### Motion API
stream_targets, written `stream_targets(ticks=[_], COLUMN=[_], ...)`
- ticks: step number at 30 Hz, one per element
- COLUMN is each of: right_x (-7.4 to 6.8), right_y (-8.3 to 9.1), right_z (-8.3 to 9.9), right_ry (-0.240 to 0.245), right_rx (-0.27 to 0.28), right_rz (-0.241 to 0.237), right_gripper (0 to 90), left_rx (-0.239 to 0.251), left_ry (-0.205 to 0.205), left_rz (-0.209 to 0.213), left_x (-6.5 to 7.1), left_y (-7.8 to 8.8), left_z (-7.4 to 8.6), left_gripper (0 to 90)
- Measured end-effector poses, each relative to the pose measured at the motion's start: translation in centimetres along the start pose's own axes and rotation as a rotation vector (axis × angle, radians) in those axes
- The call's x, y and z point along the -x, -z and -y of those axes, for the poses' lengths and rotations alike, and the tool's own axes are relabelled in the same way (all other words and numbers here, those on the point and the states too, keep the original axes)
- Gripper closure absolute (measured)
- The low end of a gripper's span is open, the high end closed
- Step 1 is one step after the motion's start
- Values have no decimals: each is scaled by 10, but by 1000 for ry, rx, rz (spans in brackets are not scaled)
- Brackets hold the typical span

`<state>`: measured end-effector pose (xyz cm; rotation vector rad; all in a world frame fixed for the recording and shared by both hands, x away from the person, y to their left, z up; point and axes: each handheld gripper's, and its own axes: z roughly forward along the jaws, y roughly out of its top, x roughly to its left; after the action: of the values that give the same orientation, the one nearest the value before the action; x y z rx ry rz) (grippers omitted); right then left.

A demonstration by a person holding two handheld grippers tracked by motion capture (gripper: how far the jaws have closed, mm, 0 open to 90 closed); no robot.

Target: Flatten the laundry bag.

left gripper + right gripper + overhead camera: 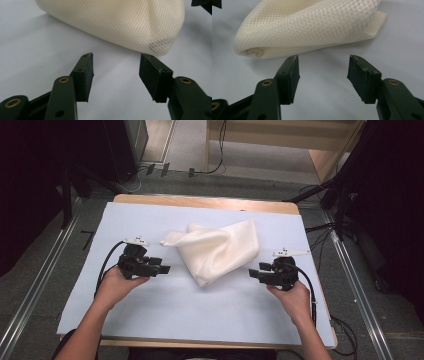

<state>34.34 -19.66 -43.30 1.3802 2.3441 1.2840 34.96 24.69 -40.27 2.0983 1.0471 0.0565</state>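
A cream mesh cloth [217, 249] lies crumpled and loosely folded in the middle of the pale blue mat [165, 310]. My left gripper [167, 269] rests just left of it, jaws open and pointing at its folded edge, nothing between them. In the left gripper view the cloth [117, 22] lies just beyond the open left gripper [116, 58]. My right gripper [251, 272] sits just right of the cloth, also open and empty. In the right gripper view the cloth [312, 27] lies a short way ahead of the right gripper [323, 59], its folded edge facing the jaws.
The mat covers a wooden table [205, 202]. Cables [320, 240] run along the floor at the right, with metal rails [360, 285] on both sides. Dark stands and a wooden frame [325, 160] stand beyond the far edge. Bare mat lies in front of the cloth.
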Motion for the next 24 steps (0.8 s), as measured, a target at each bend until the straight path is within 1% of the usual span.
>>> stream_targets(ticks=[2,3,5,6,8,10,12,14,15,17,18,20,24], right_x=[-2,-5,-6,-8,-8,-8,-7,-6,-6,-6,-6,-7,-8], right_y=[1,2,3,4,6,6,6,6,6,6,6,5,5], right_z=[-1,-2,-3,-3,-2,-1,1,3,3,4,4,4,5], right_ry=[9,26,29,40,32,21,23,19,19,28,26,28,31], right_rx=[2,16,20,31,41,46,42,43,48,43,42,33,34], right_rz=[3,18,22,29,25,24,23,1,-3,3,5,11,16], right_gripper=[465,477,483,503,517,533,562,591,609,617,620,619,623], left_rx=[6,8,8,2,-2,-2,2,0,2,0,-3,-5,-6], left_ry=[0,3,6,23,20,30,27,13,13,14,19,18,20], left_rz=[-4,-6,-5,10,3,-4,-8,-12,-11,-11,-2,0,7], left_x=[0,1,1,1,1,0,0,0,0,0,0,0,0], left_y=[0,-1,-1,-3,-3,-4,-4,-4,-5,-6,-7,-8,-8], left_z=[0,-1,-1,-2,-2,-2,-2,-2,-2,-2,-2,-3,-4], left_gripper=[445,440,438,438,438,438,433,430,428,426,426,426,426])
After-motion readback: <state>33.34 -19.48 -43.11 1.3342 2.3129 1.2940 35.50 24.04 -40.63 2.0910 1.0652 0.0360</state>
